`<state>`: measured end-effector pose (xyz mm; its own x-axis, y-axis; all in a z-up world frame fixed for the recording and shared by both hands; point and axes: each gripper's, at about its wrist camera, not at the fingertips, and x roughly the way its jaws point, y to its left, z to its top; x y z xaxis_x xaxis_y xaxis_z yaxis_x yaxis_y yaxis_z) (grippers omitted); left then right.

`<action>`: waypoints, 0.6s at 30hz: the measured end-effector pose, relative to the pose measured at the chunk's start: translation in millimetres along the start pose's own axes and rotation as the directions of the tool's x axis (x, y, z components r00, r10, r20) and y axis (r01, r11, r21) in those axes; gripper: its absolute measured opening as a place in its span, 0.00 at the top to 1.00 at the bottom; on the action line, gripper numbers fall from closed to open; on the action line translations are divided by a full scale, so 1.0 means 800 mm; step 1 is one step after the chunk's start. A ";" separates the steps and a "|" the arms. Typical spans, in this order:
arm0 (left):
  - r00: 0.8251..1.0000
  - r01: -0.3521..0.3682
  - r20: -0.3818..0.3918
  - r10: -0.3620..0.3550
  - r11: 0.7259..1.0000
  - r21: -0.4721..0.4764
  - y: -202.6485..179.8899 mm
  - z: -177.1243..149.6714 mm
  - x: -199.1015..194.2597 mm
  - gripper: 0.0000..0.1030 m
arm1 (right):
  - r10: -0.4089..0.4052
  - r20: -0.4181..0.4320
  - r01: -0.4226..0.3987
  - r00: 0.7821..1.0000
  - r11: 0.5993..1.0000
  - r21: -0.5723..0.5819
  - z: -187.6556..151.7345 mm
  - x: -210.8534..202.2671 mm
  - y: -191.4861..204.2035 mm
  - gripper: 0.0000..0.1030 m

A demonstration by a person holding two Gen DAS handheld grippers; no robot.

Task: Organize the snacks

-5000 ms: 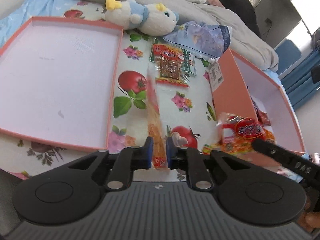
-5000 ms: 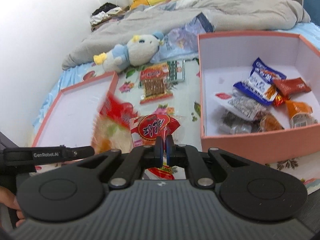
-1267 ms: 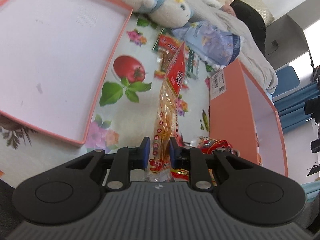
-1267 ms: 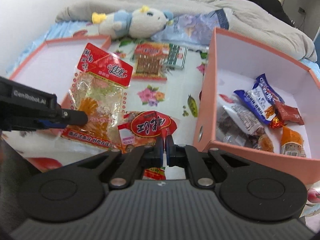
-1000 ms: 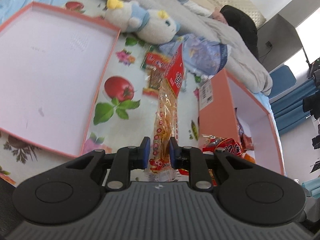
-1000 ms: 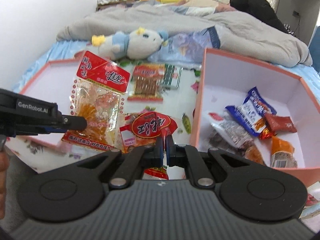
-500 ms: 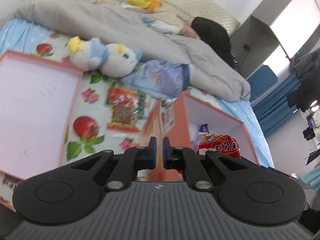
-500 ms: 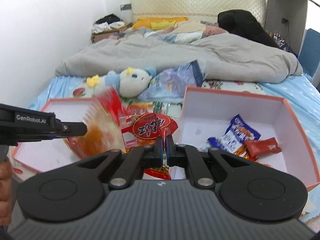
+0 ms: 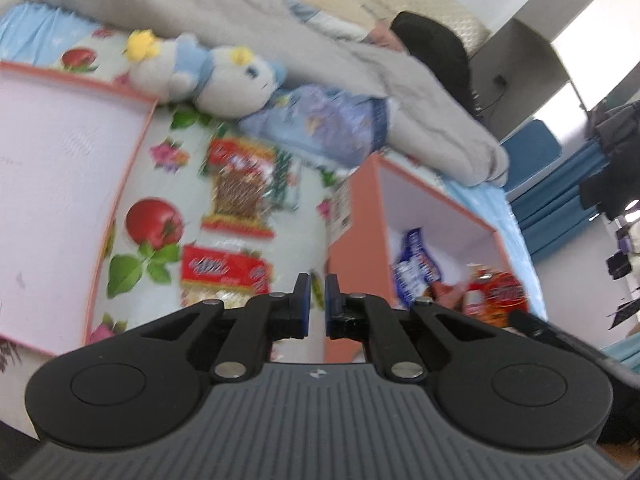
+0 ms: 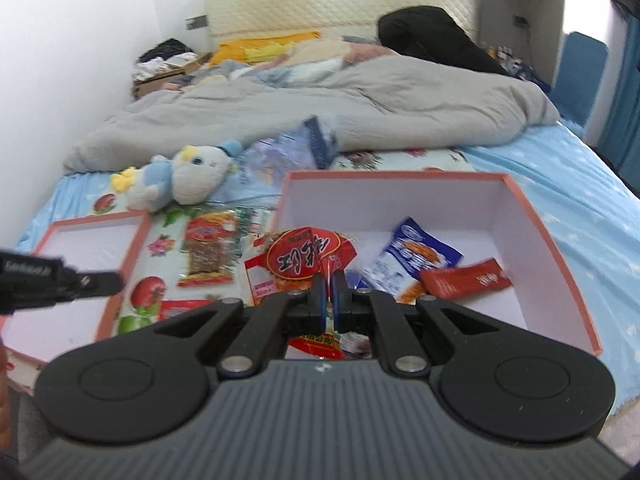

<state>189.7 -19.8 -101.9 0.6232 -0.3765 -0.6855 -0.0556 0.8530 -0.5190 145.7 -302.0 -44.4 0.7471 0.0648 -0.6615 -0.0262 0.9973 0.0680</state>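
From the left wrist camera we see our left gripper [image 9: 316,300] with its jaws slightly apart and nothing between them, held above the fruit-print sheet [image 9: 132,220]. A red-topped snack bag [image 9: 224,274] lies flat on that sheet just beyond the fingertips, between the pink lid [image 9: 60,200] and the orange box [image 9: 354,232]. The view is blurred.

From the right wrist camera we see our right gripper [image 10: 328,292] clamped on a red snack packet [image 10: 304,260], raised over the box's near-left corner. Inside the box [image 10: 552,248] lie a blue packet [image 10: 416,260] and a red sachet [image 10: 468,278]. A plush toy [image 10: 188,178] rests by the grey blanket [image 10: 360,96].
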 end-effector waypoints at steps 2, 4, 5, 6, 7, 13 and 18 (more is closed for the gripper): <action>0.999 -0.025 -0.034 0.024 1.000 -0.011 0.012 -0.008 0.016 0.94 | -0.015 -0.015 0.015 1.000 1.000 0.025 -0.004 0.009 -0.012 0.94; 0.996 -0.055 -0.073 0.053 0.998 -0.025 0.026 -0.016 0.036 0.88 | -0.026 -0.029 0.027 0.999 0.999 0.043 -0.007 0.016 -0.021 0.94; 0.994 -0.071 -0.089 0.068 0.997 -0.031 0.032 -0.020 0.044 0.74 | -0.030 -0.034 0.032 0.999 0.998 0.048 -0.008 0.020 -0.024 0.94; 0.991 -0.088 -0.102 0.084 0.995 -0.037 0.038 -0.023 0.052 0.53 | -0.033 -0.038 0.035 0.999 0.998 0.050 -0.009 0.022 -0.026 0.94; 0.988 -0.114 -0.113 0.108 0.992 -0.046 0.044 -0.027 0.061 0.44 | -0.036 -0.042 0.039 0.998 0.998 0.053 -0.010 0.025 -0.029 0.94; 0.966 -0.189 -0.184 0.181 0.982 -0.026 0.059 -0.048 0.110 0.14 | -0.039 -0.071 0.044 0.997 0.997 0.068 -0.016 0.042 -0.040 0.94; 0.939 -0.262 -0.214 0.268 0.963 0.057 0.055 -0.063 0.141 0.07 | -0.041 -0.080 0.047 0.996 0.996 0.076 -0.018 0.050 -0.050 0.94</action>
<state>218.3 -43.0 -227.5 0.4039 -0.2019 -0.8923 -0.1728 0.9410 -0.2911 166.9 -338.7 -84.5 0.6921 0.0264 -0.7214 0.0598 0.9938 0.0938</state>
